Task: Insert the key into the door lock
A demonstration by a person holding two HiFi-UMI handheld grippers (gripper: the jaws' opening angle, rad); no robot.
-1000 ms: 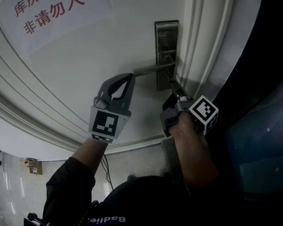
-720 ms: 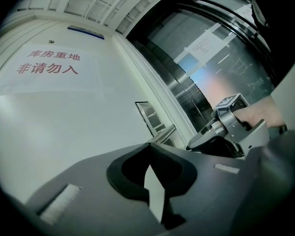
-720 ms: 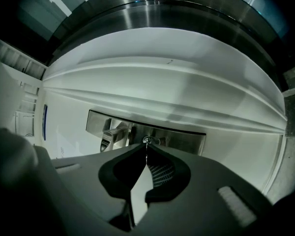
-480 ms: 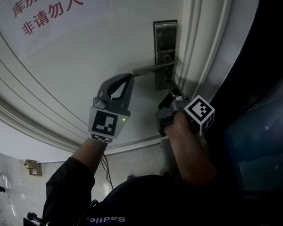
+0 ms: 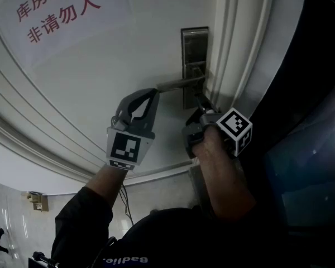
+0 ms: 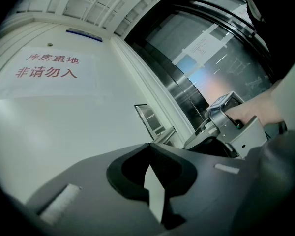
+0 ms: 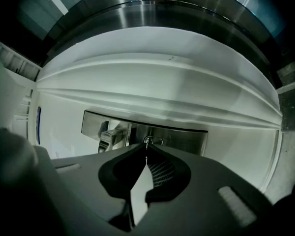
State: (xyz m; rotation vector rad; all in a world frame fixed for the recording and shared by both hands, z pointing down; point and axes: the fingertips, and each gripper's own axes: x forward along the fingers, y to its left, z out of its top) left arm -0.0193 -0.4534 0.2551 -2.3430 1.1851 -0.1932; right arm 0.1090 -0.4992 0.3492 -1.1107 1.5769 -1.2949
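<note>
A person is standing at a white door (image 5: 100,71), holding a gripper in each hand. The right gripper (image 5: 201,101) is pointing at the metal lock plate (image 5: 194,49) beside the door's edge, its jaws clenched on a small key (image 7: 147,140). In the right gripper view, the key is sitting right at the keyhole (image 7: 153,141), below the lever handle (image 5: 178,84). It is too small to tell how deep it is going, if at all. The left gripper (image 5: 154,91) is waiting just beside the free end of the lever handle, its jaws pressed together with nothing between them. The task is looking well advanced: the key is gripped, lined up and meeting the keyhole. What is probably remaining is pushing it fully home, which is calling for a straight, level push.
</note>
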